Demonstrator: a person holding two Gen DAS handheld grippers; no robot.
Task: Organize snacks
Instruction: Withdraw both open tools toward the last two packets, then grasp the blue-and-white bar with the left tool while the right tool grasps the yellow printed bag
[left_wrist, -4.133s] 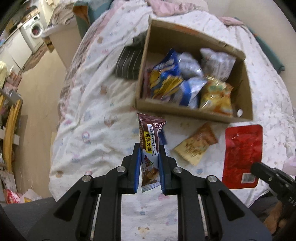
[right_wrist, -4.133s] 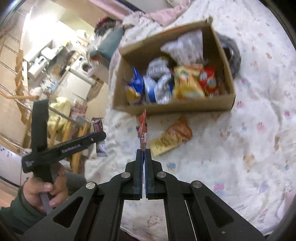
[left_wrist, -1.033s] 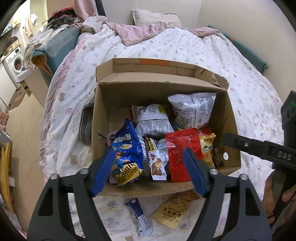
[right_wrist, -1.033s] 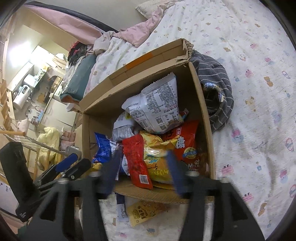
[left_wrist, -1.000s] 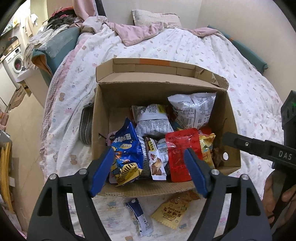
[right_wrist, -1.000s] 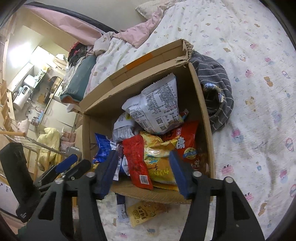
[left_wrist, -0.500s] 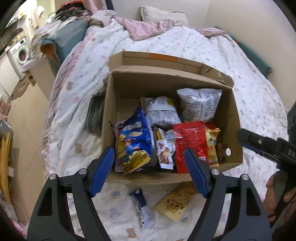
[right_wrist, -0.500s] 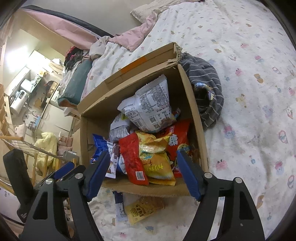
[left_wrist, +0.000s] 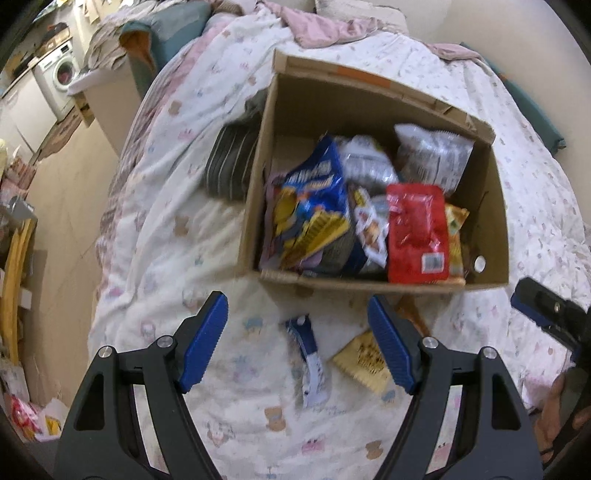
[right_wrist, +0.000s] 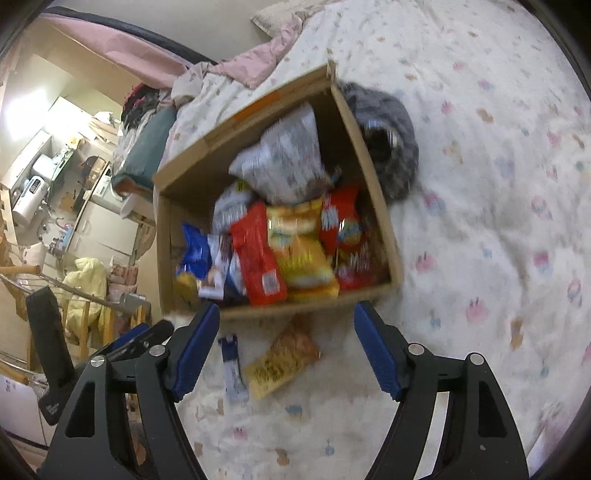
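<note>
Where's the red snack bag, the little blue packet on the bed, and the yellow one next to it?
red snack bag (left_wrist: 417, 232), left wrist view, bag's middle
blue packet (left_wrist: 308, 354), left wrist view, its middle
yellow packet (right_wrist: 282, 360), right wrist view, its middle

one cardboard box (left_wrist: 495, 221) on one bed (left_wrist: 177, 236). two snack packets outside it: one blue-and-white (left_wrist: 308, 354), one yellow (left_wrist: 364, 360). inside, one red pouch (left_wrist: 417, 229), one blue bag (left_wrist: 314, 206); others overlapping, count unclear. two tools: left tool (left_wrist: 297, 341), right tool (right_wrist: 284, 349).

Black fingers (left_wrist: 192, 354) (blue ribbed pads, silver screws)
</note>
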